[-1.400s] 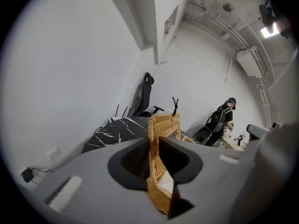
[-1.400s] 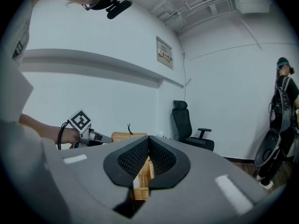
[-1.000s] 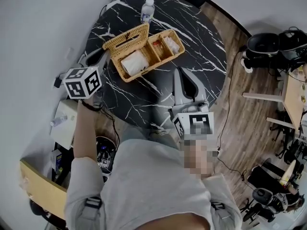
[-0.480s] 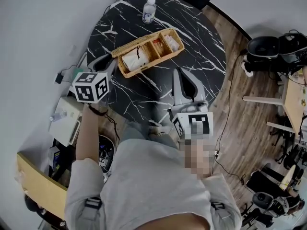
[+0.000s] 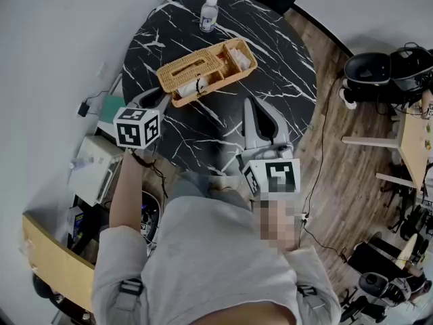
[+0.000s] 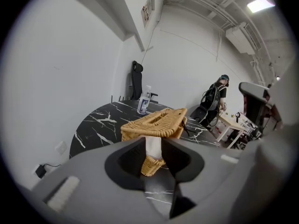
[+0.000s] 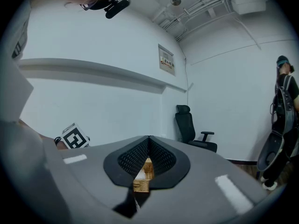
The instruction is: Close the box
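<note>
Lengthwise, the wicker box (image 5: 233,63) runs straight away from the left gripper (image 5: 157,100). Its near short end faces that gripper's tips and its far end points off towards the table's (image 5: 284,39) far side. It lies flat on the black marbled top. Its lid (image 5: 181,70) covers the nearer stretch. The far compartments show uncovered. From the left gripper view, the lid sits slightly tilted over the near end, with a white thing (image 6: 153,146) standing up under its edge. I cannot tell whether the lid rests on it.

The left gripper points down at the box's near end, just short of it. Its jaws stand moderately apart and have just been opening. The white thing and a corner of wicker show through the gap, but the pads press on nothing and nothing is held. A water bottle (image 5: 208,13) stands well beyond the box's left side, as this gripper faces it.

The right gripper (image 5: 252,105) lies roughly level, off to the right of the left one. The box is ahead of it and a little to its left, near but apart. Its jaws meet at the tips and hold nothing.
</note>
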Demonstrator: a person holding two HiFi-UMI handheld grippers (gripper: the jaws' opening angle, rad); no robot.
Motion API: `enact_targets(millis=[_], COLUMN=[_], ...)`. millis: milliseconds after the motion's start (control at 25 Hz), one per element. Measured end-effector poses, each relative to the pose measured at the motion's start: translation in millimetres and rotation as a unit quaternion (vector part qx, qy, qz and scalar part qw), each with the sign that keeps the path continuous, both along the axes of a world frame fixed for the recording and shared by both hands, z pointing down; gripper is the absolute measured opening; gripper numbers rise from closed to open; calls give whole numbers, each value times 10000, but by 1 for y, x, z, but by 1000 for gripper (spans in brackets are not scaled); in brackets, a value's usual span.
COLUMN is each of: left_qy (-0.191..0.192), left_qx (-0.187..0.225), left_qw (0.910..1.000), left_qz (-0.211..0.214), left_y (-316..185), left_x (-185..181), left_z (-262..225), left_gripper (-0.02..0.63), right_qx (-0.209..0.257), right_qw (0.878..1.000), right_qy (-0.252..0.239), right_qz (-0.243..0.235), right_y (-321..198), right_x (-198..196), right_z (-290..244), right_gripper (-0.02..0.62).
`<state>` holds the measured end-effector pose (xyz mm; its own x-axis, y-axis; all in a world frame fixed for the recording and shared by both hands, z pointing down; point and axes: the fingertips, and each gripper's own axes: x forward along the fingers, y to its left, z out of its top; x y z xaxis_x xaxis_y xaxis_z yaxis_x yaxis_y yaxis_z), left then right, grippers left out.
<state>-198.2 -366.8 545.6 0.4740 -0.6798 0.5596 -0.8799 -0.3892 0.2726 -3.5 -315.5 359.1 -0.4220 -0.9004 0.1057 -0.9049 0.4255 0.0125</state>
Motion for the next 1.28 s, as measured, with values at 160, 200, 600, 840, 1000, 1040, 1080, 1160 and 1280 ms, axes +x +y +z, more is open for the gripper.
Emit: enact_targets(millis=[160, 200, 600, 840, 1000, 1040, 1080, 1160, 1280], left_qy=[-59, -69, -59, -63, -96, -112, -129, -157, -168], left_qx=[-146, -178, -505, -600, -636, -641, -637, -585, -372], left_qw=[9999, 9998, 9982, 9976, 9975, 9975, 9975, 9980, 9992], left_qz=[63, 86, 315, 336, 308, 293, 268, 191, 12], left_y=[8, 10, 25, 32, 35, 36, 37, 40, 42], left_x=[5, 6, 17, 20, 19, 19, 18, 16, 12], left_z=[12, 14, 38, 47, 51, 52, 52, 50, 39], left_gripper=[164, 164, 164, 164, 164, 164, 164, 164, 142], right_qx=[5, 8, 38, 49, 68, 73, 76, 82, 116], right_qw=[10000, 10000, 10000, 10000, 10000, 10000, 10000, 10000, 9999], right_qy=[8, 6, 46, 58, 41, 28, 26, 31, -2], right_qz=[11, 16, 34, 43, 49, 49, 45, 25, -11], right_y=[3, 4, 7, 10, 12, 13, 14, 14, 17], right_x=[2, 3, 3, 4, 5, 6, 6, 5, 4], right_z=[-1, -1, -2, -1, -1, -1, -1, -3, -5], right_gripper=[3, 3, 3, 3, 3, 3, 3, 3, 3])
